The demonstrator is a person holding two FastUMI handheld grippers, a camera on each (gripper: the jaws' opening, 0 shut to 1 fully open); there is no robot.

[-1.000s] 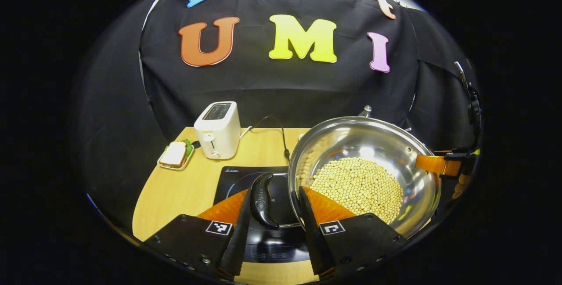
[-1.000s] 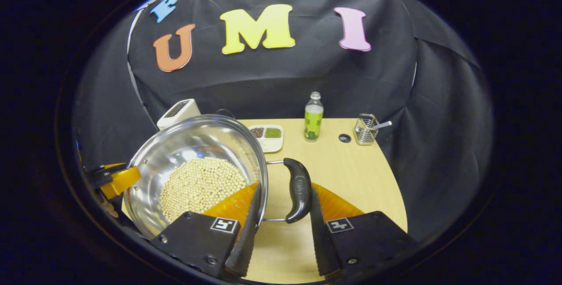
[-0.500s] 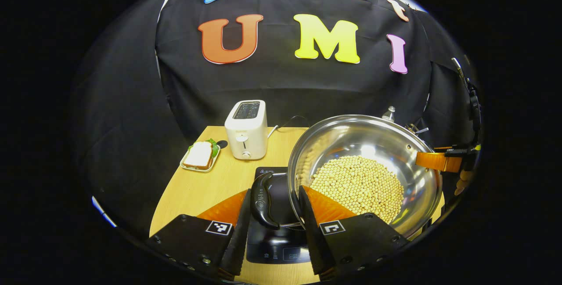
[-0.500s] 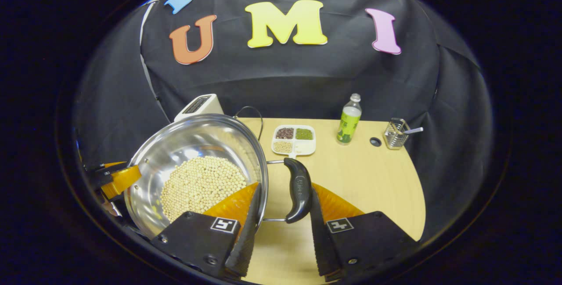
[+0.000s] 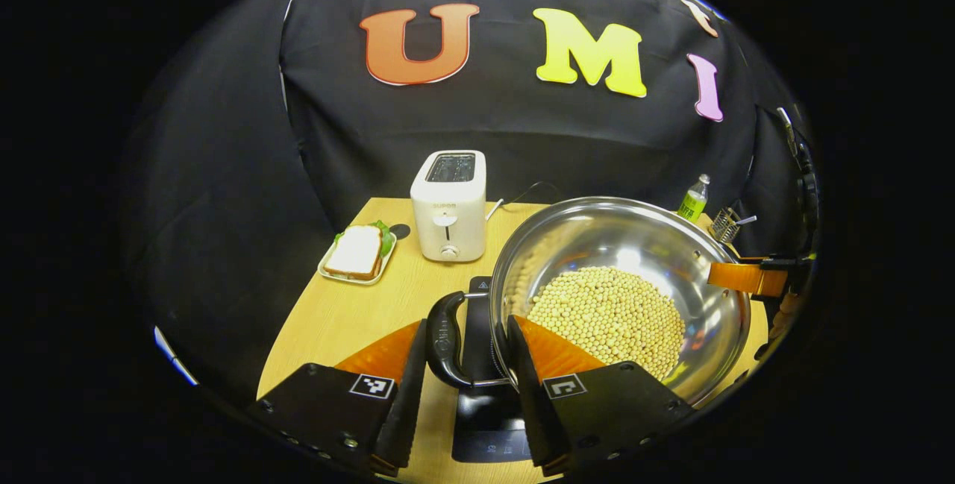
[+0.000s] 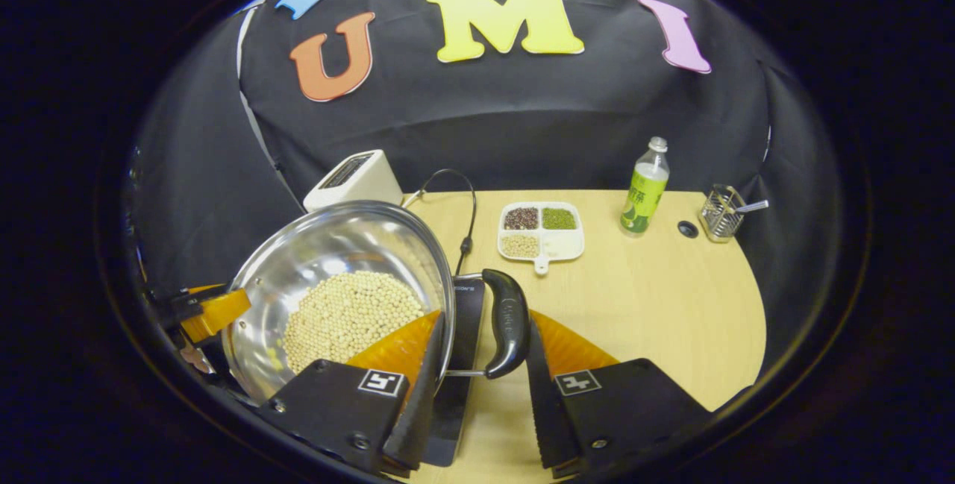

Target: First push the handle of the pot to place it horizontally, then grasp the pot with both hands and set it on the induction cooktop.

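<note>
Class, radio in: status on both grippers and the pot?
Left gripper, right gripper shut on black handles. Steel pot of beans above black cooktop. Nothing obstructing.

A light wooden table (image 6: 656,297) stands in the booth. Black cloth (image 6: 522,118) hangs as the wall behind its far edge.

One pot (image 5: 619,290) — one toaster (image 5: 449,204).

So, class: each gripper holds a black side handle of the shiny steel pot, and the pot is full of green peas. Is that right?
Not quite. The left gripper and right gripper do each hold a black handle of the shiny steel pot, but the left gripper view shows pale yellow beans inside, covering only the bottom, not green peas filling it.
</note>
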